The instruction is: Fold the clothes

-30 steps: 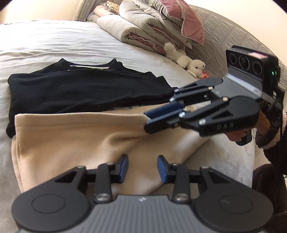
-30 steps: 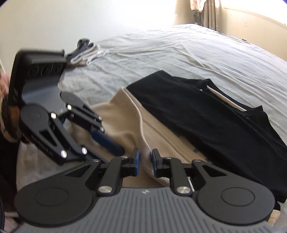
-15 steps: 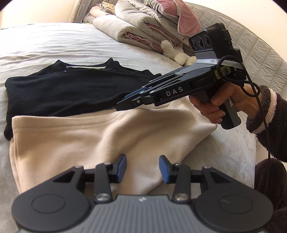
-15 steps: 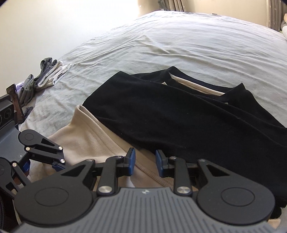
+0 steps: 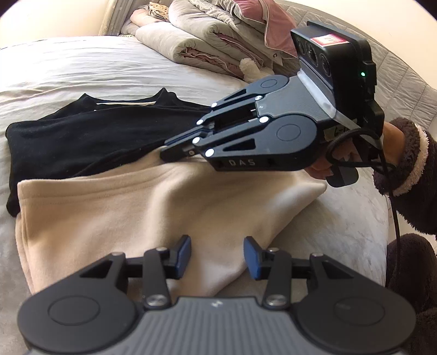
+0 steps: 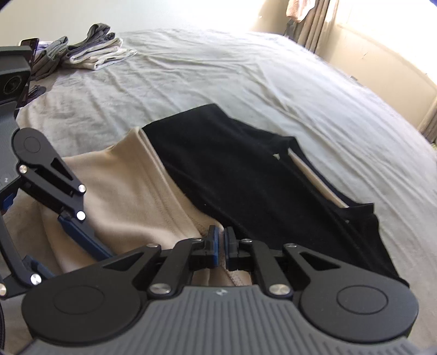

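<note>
A beige fleece garment (image 5: 123,213) lies folded on the bed, overlapping a black top (image 5: 82,136) spread out behind it. My left gripper (image 5: 218,255) hovers open over the beige garment's near edge, with nothing between its blue pads. My right gripper (image 5: 166,154), held by a hand in a dark fuzzy sleeve, reaches in from the right. Its tips sit at the seam where beige meets black. In the right wrist view the right gripper (image 6: 221,240) is shut on the beige garment's (image 6: 123,191) hem beside the black top (image 6: 245,177). The left gripper (image 6: 62,254) stands open at the left.
Folded duvets (image 5: 204,35) and a plush toy (image 5: 252,71) lie at the head of the bed. A small pile of socks and light clothes (image 6: 90,52) sits at the far corner. Wrinkled grey sheet (image 6: 245,71) stretches beyond the garments. Curtains (image 6: 314,21) hang at the back.
My right gripper has dropped to the beige garment's far edge and closed on its hem. The left gripper has stayed open in about the same place.
</note>
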`<act>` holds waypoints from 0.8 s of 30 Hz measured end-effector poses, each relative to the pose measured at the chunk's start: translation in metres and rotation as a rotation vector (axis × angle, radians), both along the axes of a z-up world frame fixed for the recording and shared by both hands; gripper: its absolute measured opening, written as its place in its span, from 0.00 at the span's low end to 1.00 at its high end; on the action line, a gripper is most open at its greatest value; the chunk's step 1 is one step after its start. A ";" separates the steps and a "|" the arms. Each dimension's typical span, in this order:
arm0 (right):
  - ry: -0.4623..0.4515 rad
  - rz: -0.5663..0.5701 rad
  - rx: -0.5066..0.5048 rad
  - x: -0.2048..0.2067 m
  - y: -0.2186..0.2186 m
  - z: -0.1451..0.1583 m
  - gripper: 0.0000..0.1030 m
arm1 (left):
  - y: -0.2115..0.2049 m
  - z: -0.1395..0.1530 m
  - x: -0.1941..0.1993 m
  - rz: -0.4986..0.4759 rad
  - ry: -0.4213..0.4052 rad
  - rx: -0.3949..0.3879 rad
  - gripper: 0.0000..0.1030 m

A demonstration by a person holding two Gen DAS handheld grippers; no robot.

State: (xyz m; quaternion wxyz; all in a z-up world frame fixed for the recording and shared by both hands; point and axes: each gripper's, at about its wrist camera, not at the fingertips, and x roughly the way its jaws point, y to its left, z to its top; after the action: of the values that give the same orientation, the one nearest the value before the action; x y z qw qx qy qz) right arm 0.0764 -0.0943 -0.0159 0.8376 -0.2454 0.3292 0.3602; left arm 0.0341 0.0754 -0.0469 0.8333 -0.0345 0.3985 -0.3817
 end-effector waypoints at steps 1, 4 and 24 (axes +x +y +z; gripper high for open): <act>0.001 -0.007 -0.001 0.002 0.000 -0.001 0.07 | 0.000 0.000 0.000 -0.003 0.001 0.001 0.43; 0.015 -0.010 -0.034 0.006 0.004 -0.012 0.07 | 0.002 0.002 0.000 -0.008 0.006 -0.001 0.43; -0.010 -0.474 0.162 -0.031 -0.115 0.027 0.33 | 0.070 0.030 0.020 0.523 -0.148 0.071 0.40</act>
State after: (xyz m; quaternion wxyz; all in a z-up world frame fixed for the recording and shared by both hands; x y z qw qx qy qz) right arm 0.0452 -0.2095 0.0114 0.9172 -0.0950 0.3435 0.1778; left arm 0.0538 0.1454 -0.0167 0.9311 -0.0788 0.3272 -0.1408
